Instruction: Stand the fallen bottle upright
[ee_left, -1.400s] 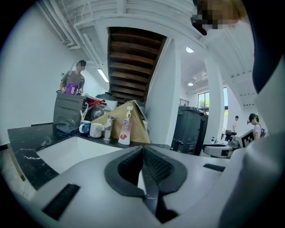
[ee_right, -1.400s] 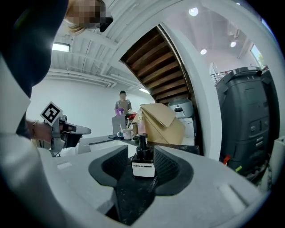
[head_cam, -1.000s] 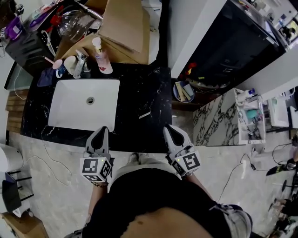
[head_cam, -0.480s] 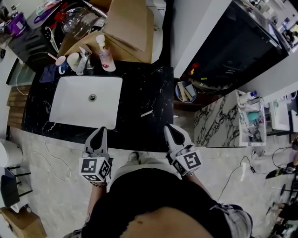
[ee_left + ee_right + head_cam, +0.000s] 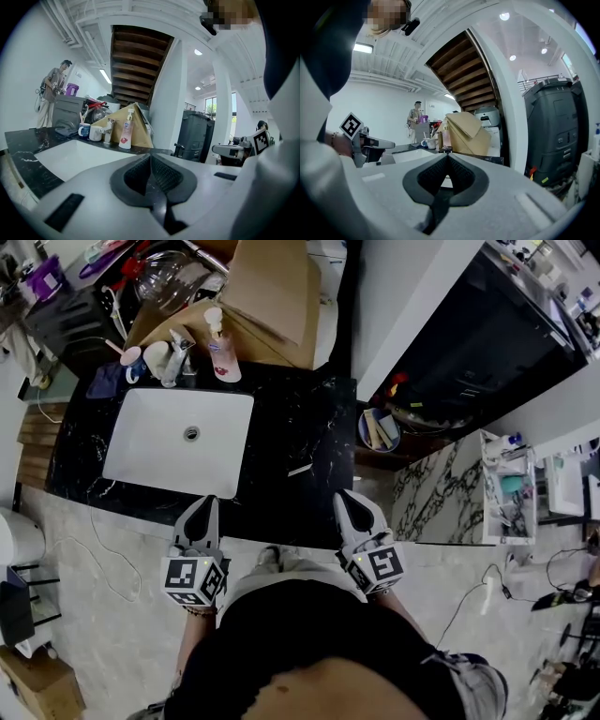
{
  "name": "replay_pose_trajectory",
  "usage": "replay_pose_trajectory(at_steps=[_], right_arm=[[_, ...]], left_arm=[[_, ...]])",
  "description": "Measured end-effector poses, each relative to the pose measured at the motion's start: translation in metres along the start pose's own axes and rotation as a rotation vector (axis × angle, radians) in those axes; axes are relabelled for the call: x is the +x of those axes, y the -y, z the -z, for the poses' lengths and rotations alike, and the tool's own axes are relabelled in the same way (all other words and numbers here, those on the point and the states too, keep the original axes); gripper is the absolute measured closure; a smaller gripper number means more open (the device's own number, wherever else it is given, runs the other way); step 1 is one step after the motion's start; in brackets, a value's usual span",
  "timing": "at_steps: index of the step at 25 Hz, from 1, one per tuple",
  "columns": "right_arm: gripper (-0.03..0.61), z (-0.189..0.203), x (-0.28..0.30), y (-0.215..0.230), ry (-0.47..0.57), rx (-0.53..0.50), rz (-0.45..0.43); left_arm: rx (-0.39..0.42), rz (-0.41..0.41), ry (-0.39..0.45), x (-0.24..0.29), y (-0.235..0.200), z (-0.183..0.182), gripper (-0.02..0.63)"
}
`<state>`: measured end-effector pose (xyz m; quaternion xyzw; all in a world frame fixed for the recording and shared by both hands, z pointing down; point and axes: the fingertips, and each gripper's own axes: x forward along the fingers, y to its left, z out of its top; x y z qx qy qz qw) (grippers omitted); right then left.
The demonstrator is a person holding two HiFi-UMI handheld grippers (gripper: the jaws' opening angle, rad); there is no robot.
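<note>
A pink pump bottle [image 5: 223, 351] stands upright at the back of the black marble counter [image 5: 291, 427], right of the faucet [image 5: 178, 357]. The left gripper view shows the same bottle [image 5: 125, 134] upright, far ahead. No fallen bottle shows in any view. My left gripper [image 5: 206, 501] hovers at the counter's near edge, in front of the white sink [image 5: 178, 442], shut with nothing in it. My right gripper [image 5: 344, 496] is held at the near edge further right, also shut and empty. Both are far from the bottle.
Two cups [image 5: 150, 360] stand left of the faucet. A folded cardboard sheet [image 5: 267, 287] leans behind the bottle. A small white strip [image 5: 300, 470] lies on the counter. A round bin [image 5: 378, 429] sits right of the counter. A person [image 5: 52, 91] stands far behind.
The head view has shifted slightly, so the counter sits a little lower and to the right. Both grippers stay where they were, still shut.
</note>
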<state>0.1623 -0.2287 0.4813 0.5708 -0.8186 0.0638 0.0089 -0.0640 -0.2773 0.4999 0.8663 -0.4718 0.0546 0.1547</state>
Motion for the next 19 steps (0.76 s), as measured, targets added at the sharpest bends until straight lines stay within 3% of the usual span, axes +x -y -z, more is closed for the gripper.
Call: replay_pose_trajectory(at_steps=[19], right_arm=[[0.574, 0.018, -0.005, -0.002, -0.077, 0.021, 0.016]], left_arm=[[-0.004, -0.003, -0.003, -0.005, 0.002, 0.004, 0.604]])
